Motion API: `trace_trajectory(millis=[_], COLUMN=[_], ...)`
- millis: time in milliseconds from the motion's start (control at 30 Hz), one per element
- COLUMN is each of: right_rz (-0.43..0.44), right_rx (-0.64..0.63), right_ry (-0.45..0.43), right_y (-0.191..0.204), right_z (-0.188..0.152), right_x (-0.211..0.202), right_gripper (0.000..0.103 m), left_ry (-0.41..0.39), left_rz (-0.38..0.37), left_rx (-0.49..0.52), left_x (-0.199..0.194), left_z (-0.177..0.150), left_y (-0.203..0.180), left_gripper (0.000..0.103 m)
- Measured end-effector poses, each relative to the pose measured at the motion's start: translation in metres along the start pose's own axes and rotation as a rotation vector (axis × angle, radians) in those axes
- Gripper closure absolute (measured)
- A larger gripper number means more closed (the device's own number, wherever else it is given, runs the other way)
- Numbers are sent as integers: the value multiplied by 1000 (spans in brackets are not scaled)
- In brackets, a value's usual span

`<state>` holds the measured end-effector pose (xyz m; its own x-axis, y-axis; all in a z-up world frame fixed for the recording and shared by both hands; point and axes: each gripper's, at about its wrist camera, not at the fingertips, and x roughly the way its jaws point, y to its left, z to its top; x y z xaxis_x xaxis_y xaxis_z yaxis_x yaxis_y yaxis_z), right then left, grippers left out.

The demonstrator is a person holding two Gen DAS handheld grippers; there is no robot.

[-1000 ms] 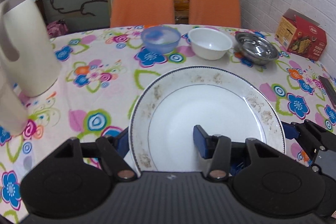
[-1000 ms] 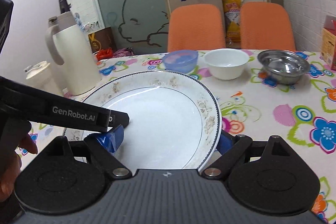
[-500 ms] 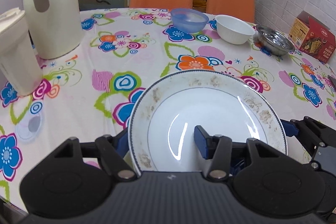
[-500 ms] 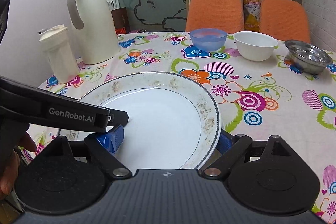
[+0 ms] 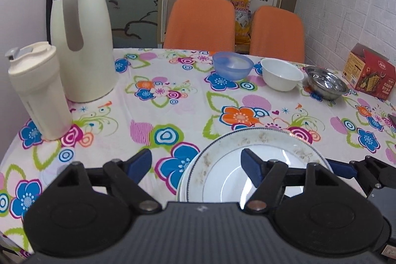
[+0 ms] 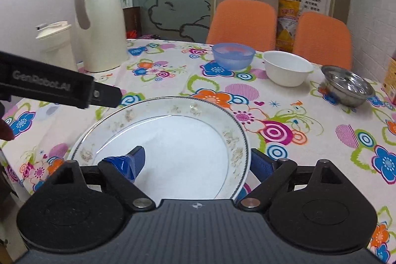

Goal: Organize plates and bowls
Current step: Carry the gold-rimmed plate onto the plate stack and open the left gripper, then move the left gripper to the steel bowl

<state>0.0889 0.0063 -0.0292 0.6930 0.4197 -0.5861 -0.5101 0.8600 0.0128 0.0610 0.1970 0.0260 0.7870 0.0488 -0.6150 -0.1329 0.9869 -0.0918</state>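
A white plate (image 6: pixel 183 140) with a dark rim line and faded floral border sits low at the near side of the flowered table; I cannot tell whether it touches the cloth. My right gripper (image 6: pixel 196 155) is shut on its near right rim, one finger over the plate and one behind the rim. My left gripper (image 5: pixel 195 157) is open, its left finger clear of the plate (image 5: pixel 222 180) and its right finger above it. Far back stand a blue bowl (image 5: pixel 232 66), a white bowl (image 5: pixel 281 74) and a steel bowl (image 5: pixel 326 84) in a row.
A cream thermos jug (image 5: pixel 81 41) and a cream tumbler (image 5: pixel 37 90) stand at the table's left. A red box (image 5: pixel 368 76) is at the far right. Two orange chairs (image 5: pixel 200 21) are behind the table. The table's front-left edge (image 5: pixel 10 155) curves close by.
Both grippers drew back toward the table's near side with the plate. The left gripper then opened and slid left off the rim. The right gripper kept its hold.
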Motion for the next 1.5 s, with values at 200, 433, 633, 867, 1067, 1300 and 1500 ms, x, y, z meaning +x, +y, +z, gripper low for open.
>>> trace_trajectory(millis=[200, 433, 633, 867, 1067, 1300, 1500], right_rz=[52, -3, -135, -204, -212, -217, -206], right_rx=[47, 200, 313, 366, 357, 344, 306], right_ry=[-28, -66, -64, -53, -65, 6, 96], right_y=[-14, -86, -164, -238, -290, -329, -335], right_z=[1, 2, -4, 2, 41, 82, 90], right_x=[-7, -25, -36, -29, -1, 67, 114], right_gripper=[26, 26, 26, 26, 26, 26, 26], left_ry=[-4, 42, 143, 255, 213, 238, 339], left_rz=[-14, -75, -189, -313, -351, -350, -306], left_rx=[-7, 37, 58, 122, 217, 307, 324], left_x=[1, 14, 48, 101, 155, 256, 327], left_z=[7, 9, 22, 53, 126, 194, 196], left_y=[-9, -34, -73, -139, -208, -269, -290], left_gripper=[31, 31, 30, 30, 30, 29, 29])
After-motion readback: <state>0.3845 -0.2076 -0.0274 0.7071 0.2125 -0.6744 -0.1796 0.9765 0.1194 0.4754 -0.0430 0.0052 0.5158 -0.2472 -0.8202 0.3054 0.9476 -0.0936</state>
